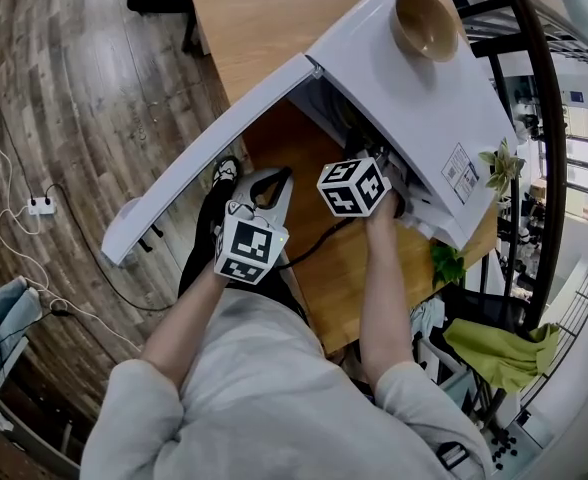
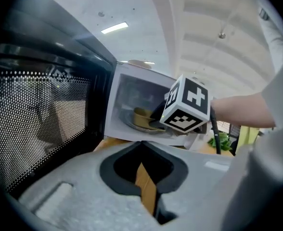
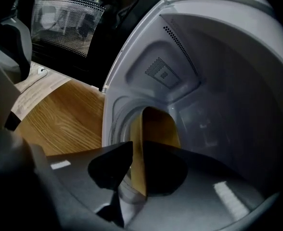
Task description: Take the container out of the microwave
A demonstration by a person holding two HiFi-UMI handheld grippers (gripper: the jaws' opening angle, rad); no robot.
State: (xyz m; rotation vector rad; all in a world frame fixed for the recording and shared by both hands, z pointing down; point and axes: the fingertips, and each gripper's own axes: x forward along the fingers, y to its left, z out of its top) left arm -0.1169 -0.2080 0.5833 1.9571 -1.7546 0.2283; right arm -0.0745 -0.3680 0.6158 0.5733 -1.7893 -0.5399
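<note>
Nearest is the left gripper (image 2: 141, 146), short of the microwave (image 1: 404, 98) and over the front of the wooden surface (image 1: 359, 283). Its jaws are together at the tips with nothing between them; only a strip of wood colour shows through the slot behind the tips. The open door (image 2: 35, 114) stands just to this gripper's left, its dotted window filling that side of the left gripper view; the head view shows the same door from above as a long white edge swung out past the edge of the surface.

Ahead of the left gripper and a little to its right, the right gripper (image 3: 137, 146) reaches into the oven cavity. The head view shows only its marker cube (image 1: 354, 186) and the forearm behind it, and hides the jaws; the right gripper view supplies them. They are clamped on the wall of the brown container (image 3: 158, 126), which passes edge-on between them. Only the left gripper view shows the container from outside: it is inside the cavity, over the glass plate (image 2: 127, 124), partly behind the cube; whether it is lifted clear of the plate I cannot tell.

Farthest from both grippers, and seen only in the head view, a tan bowl (image 1: 426, 23) stands on top of the microwave.
</note>
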